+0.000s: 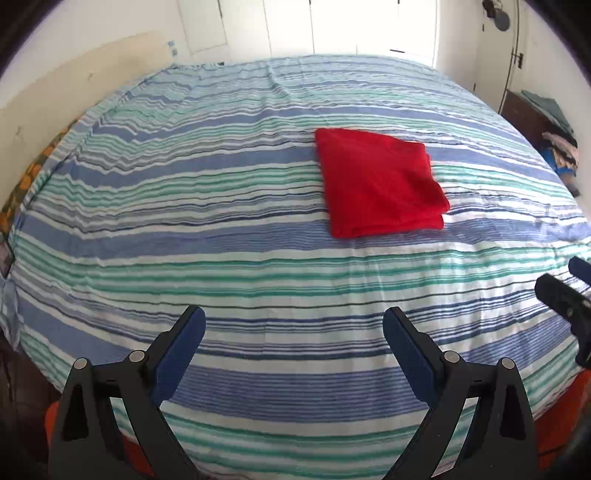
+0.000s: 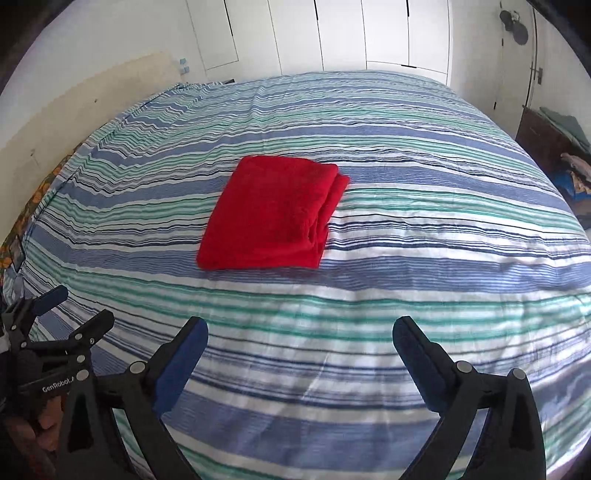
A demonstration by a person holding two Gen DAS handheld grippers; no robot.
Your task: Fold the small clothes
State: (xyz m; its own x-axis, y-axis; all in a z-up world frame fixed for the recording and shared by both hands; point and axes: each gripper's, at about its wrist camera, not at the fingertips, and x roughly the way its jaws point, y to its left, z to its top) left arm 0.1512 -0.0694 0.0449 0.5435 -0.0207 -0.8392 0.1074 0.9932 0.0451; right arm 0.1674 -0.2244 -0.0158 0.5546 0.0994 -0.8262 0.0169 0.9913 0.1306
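A red cloth (image 1: 376,182) lies folded into a neat rectangle on the striped bed (image 1: 184,221), its layered edges on the right side. It also shows in the right wrist view (image 2: 271,214). My left gripper (image 1: 293,325) is open and empty, held above the near part of the bed, well short of the cloth. My right gripper (image 2: 300,334) is open and empty too, also back from the cloth. The right gripper shows at the right edge of the left wrist view (image 1: 565,291). The left gripper shows at the lower left of the right wrist view (image 2: 64,310).
The bed's blue, green and white sheet (image 2: 443,184) fills both views. White wardrobe doors (image 2: 332,33) stand behind the bed. A dark cabinet with piled clothes (image 1: 550,133) stands at the right. A beige wall panel (image 1: 74,74) runs along the left.
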